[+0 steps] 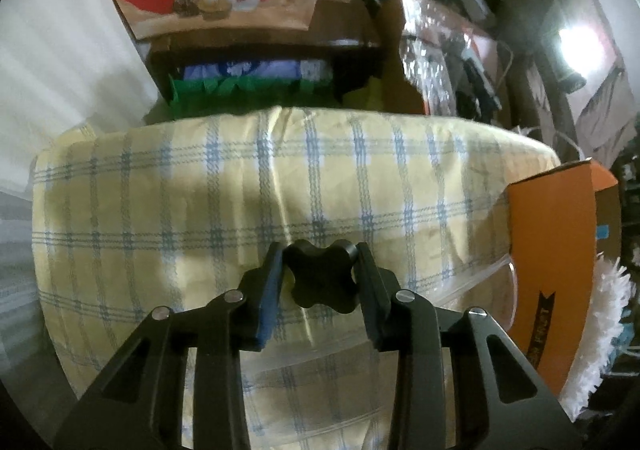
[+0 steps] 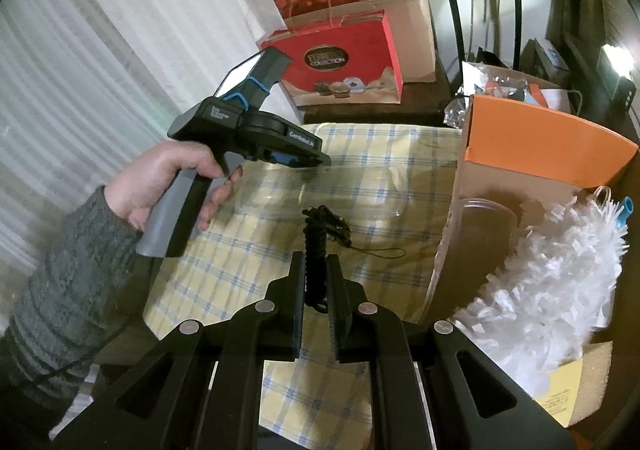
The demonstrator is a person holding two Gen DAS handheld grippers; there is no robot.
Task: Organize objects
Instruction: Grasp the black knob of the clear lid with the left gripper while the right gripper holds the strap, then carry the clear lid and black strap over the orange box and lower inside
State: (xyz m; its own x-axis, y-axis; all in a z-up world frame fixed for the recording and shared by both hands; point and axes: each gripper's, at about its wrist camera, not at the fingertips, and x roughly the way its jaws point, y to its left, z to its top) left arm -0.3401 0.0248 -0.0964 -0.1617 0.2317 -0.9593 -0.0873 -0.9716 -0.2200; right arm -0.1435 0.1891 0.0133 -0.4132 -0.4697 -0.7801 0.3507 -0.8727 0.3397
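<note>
Left gripper (image 1: 320, 282) pinches a black lobed plastic knob (image 1: 320, 277) above the yellow-and-blue checked cloth (image 1: 224, 185); right gripper (image 2: 316, 290) clamps a black braided cord (image 2: 311, 246). The orange-flapped cardboard box (image 2: 540, 137) waits at two o'clock; the rounded lobes could slip from the pads.

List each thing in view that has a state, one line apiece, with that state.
Left tongs: closed around a black knob, above the plaid cloth.
Right tongs: shut on a black cord, lifted off the cloth.
Orange box: lid raised, open.
White duster: lying inside the cardboard box.
Red bag: upright on the dark table.
</note>
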